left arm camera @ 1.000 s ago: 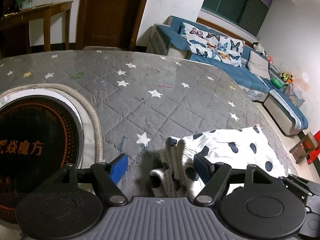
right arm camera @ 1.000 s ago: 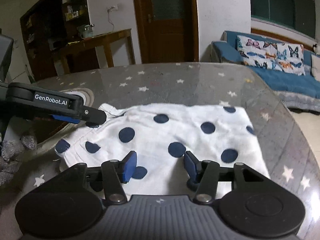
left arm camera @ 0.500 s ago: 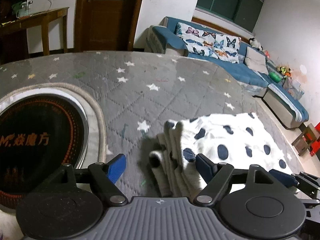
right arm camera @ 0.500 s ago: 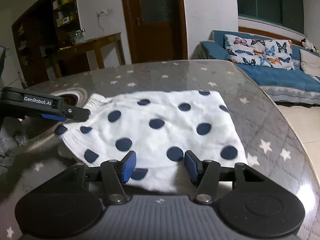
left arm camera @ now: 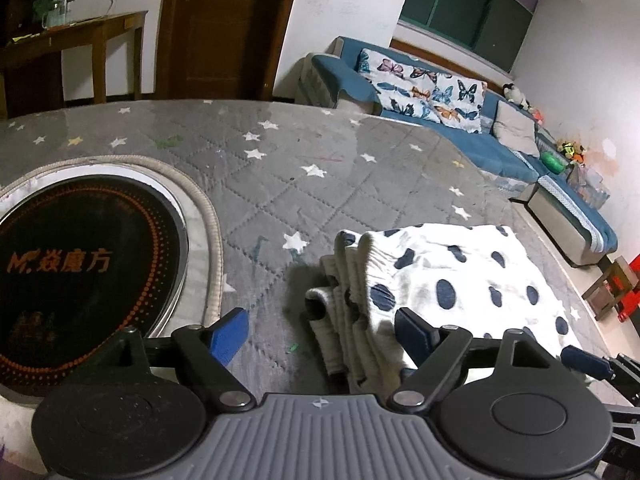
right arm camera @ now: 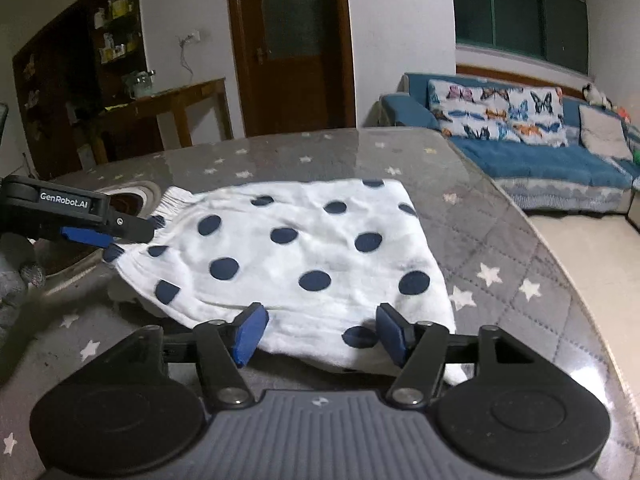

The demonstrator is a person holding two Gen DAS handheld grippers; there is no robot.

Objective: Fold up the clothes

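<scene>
i've got the white polka-dot garment [right arm camera: 304, 256] lying folded on the grey star-print table cover [left arm camera: 280, 176], toward the table's near right side, with its gathered waistband end [left arm camera: 344, 292] bunched in ridges and its dotted body spread flat toward the sofa side. my left gripper [left arm camera: 320, 330] is spread wide, nothing clamped; the waistband ridges sit between its two blue pads, closer to the right pad [left arm camera: 412, 330] than the left one [left arm camera: 230, 334], and i can't tell whether either pad is actually touching cloth. from the right wrist view, that same left gripper [right arm camera: 116, 240] shows up at the left edge, its blue tips right at the elastic end of the garment. my right gripper [right arm camera: 320, 334] is also released, jaws apart, hovering at the near hem with the fabric edge passing between the pads; the left pad [right arm camera: 250, 334] and right pad [right arm camera: 394, 334] flank a dark dot on the hem. left of the garment, set into the table, is a round black cooktop [left arm camera: 80, 264] with orange lettering and a pale rim. beyond the table stands a blue sofa [right arm camera: 532, 160] with a butterfly-print cushion [right arm camera: 496, 114], a dark wooden door [right arm camera: 292, 48] and a wooden side table [right arm camera: 160, 116] against the wall.
</scene>
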